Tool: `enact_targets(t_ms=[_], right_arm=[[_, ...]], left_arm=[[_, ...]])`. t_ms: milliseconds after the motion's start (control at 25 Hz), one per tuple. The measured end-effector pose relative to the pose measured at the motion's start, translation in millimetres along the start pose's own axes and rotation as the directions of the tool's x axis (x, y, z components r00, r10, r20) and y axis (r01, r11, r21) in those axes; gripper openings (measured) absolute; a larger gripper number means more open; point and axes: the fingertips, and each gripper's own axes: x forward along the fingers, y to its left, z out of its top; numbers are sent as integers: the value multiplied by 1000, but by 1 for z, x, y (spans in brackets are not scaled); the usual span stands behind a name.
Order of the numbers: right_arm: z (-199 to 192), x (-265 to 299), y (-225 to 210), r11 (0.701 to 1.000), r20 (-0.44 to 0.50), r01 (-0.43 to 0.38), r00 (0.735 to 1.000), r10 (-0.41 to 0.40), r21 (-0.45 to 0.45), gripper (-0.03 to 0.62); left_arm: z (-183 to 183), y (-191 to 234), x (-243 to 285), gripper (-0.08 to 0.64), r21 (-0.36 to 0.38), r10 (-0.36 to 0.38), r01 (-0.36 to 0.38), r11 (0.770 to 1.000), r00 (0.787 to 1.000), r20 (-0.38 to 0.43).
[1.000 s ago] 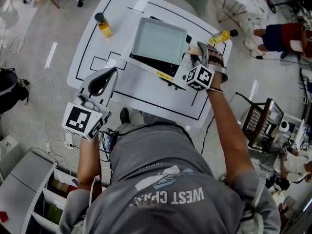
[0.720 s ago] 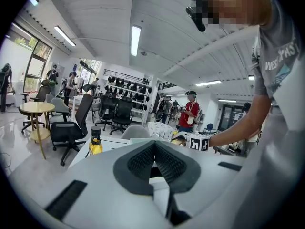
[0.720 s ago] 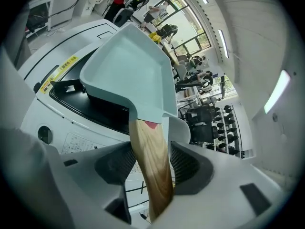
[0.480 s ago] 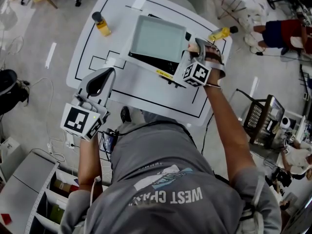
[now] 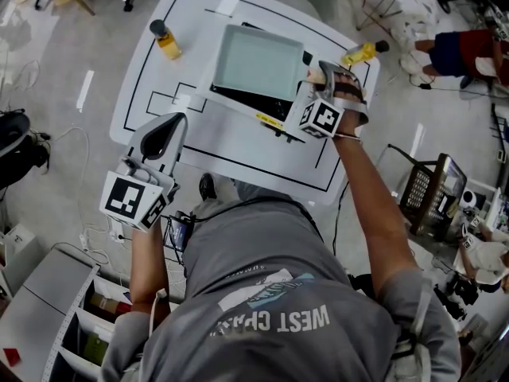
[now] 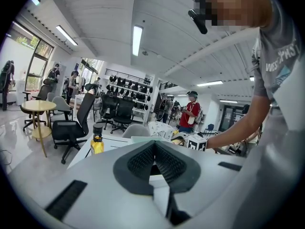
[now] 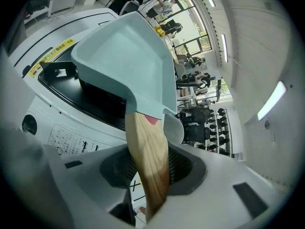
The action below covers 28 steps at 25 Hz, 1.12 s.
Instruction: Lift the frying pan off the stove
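The frying pan (image 5: 258, 60) is sitting squarely on the black stove (image 5: 238, 100), its pale green square body covering most of the stove's top, and its wooden handle (image 7: 147, 161) is sticking out past the stove's right end. I am bringing my right gripper (image 5: 322, 82) in at that right end of the stove, and its jaws are closing on the handle, which is running straight between them with the ribbed pads (image 7: 172, 166) coming against its sides. In the right gripper view the pan is rising away from the jaws and the stove is lying dark beneath it. The stove is resting on the white tabletop (image 5: 231, 146), which is marked with black lines. Beyond the stove's far left corner a yellow bottle with a dark cap (image 5: 167, 40) is standing upright, and just past the stove's right end, beyond my right gripper, a second yellow bottle (image 5: 362, 56) is lying over. I am holding my left gripper (image 5: 176, 122) well apart from the stove, off its near left side at the tabletop's edge, with its jaws together and gripping nothing.
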Motion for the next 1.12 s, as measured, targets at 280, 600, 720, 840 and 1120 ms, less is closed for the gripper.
enact_targets(t_ms=[280, 600, 720, 840, 1120], right_arm=[[2, -4, 0, 1000, 23, 16, 1000, -15, -21, 121], [3, -9, 2, 1000, 44, 22, 999, -22, -11, 114], [2, -11, 2, 1000, 41, 24, 999, -24, -12, 114], [0, -13, 3, 1000, 35, 27, 999, -27, -13, 112], [-6, -22, 2, 999, 19, 28, 999, -27, -26, 112]], left_arm=[[-3, -1, -5, -3, 3, -3, 3, 1000, 1000, -11], [-2, 0, -8, -3, 8, -4, 4, 1000, 1000, -15], [0, 1, -8, -3, 11, -3, 3, 1000, 1000, -15], [0, 1, -9, -3, 14, -6, 7, 1000, 1000, -18], [0, -2, -9, -3, 22, -28, 28, 999, 999, -25]])
